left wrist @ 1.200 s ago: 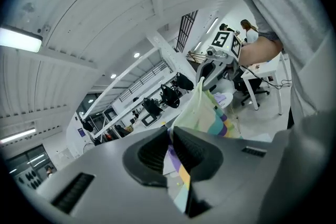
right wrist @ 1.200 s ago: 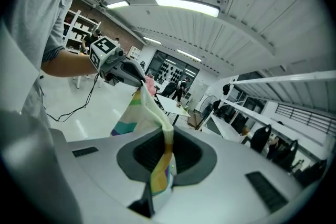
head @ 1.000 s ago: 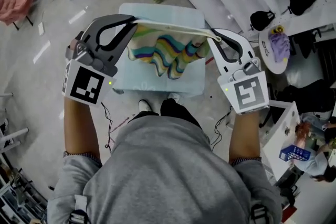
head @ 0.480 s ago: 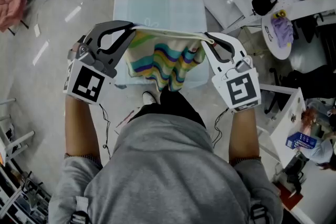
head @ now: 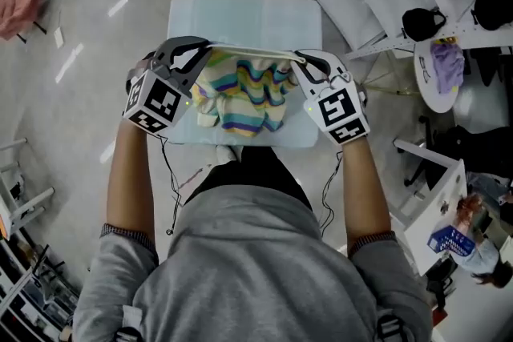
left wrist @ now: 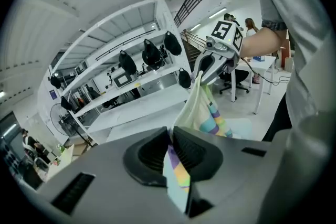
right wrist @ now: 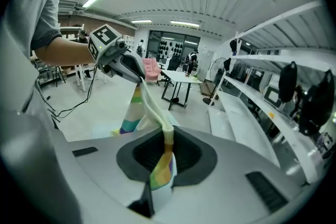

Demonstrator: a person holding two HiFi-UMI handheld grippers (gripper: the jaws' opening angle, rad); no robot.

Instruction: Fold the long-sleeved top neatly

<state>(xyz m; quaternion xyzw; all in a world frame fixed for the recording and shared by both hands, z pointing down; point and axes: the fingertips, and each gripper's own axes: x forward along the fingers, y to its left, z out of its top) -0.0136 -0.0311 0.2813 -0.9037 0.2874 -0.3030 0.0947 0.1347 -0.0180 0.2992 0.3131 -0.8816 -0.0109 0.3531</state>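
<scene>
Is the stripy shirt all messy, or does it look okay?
A bit messy. The striped top hangs bunched and wrinkled between the left gripper and the right gripper over the table, not spread flat.

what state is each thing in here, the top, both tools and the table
pastel striped long-sleeved knit top: unfolded, cream edge stretched between both tools, rest sagging in a bunch over the table
left tool: shut on one end of that edge
right tool: shut on the other end
pale blue square table: near half covered by the top
</scene>
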